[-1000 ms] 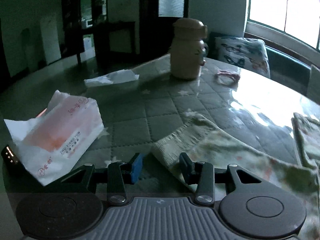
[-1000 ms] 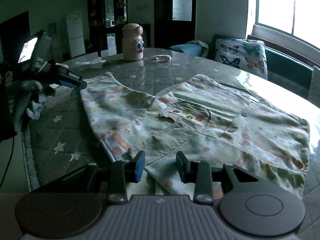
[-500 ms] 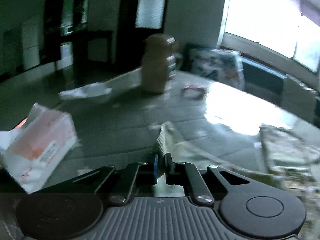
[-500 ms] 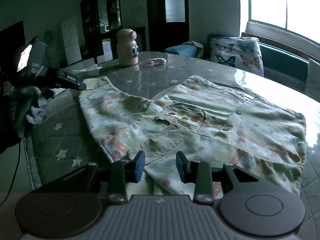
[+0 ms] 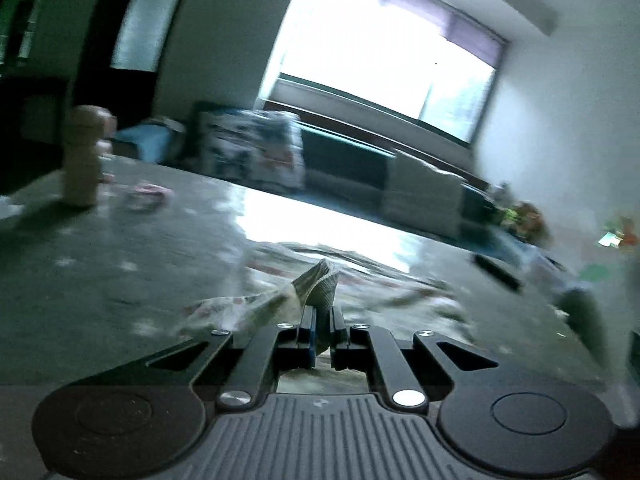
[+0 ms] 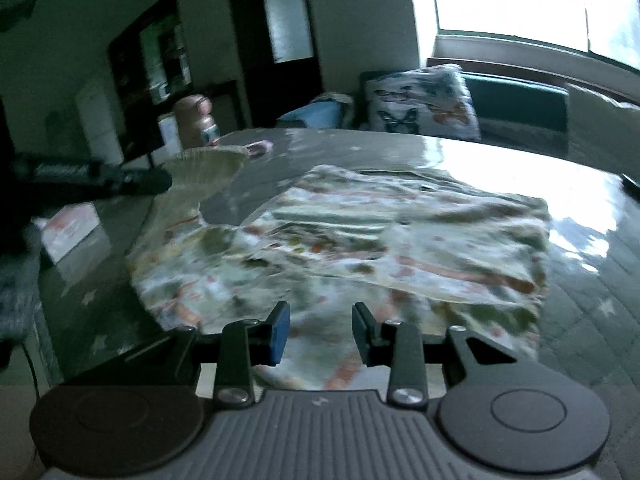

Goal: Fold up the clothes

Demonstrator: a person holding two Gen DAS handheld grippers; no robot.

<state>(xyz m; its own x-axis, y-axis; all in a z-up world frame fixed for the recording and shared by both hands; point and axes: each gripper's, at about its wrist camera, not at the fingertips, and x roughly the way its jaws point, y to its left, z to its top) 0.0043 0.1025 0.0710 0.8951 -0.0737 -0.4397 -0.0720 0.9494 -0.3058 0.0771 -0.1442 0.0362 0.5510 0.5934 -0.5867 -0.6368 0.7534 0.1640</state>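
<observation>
Left gripper (image 5: pixel 322 330) jaws pinch the printed garment's (image 6: pixel 360 232) ribbed, seemingly knitted cuff (image 5: pixel 320 284); right gripper (image 6: pixel 320 330) jaws spread.

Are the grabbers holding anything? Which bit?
The left gripper pinches the shirt by its ribbed sleeve cuff. The right gripper is open, holding nothing.

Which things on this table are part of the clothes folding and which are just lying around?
Part of the job:
- patterned shirt, spread on the table
- its ribbed sleeve cuff, pinched in the left gripper
- right gripper, jaws open over the near hem

Just lying about:
- cartoon bottle
- tissue pack
- small pink item
- butterfly cushion
</observation>
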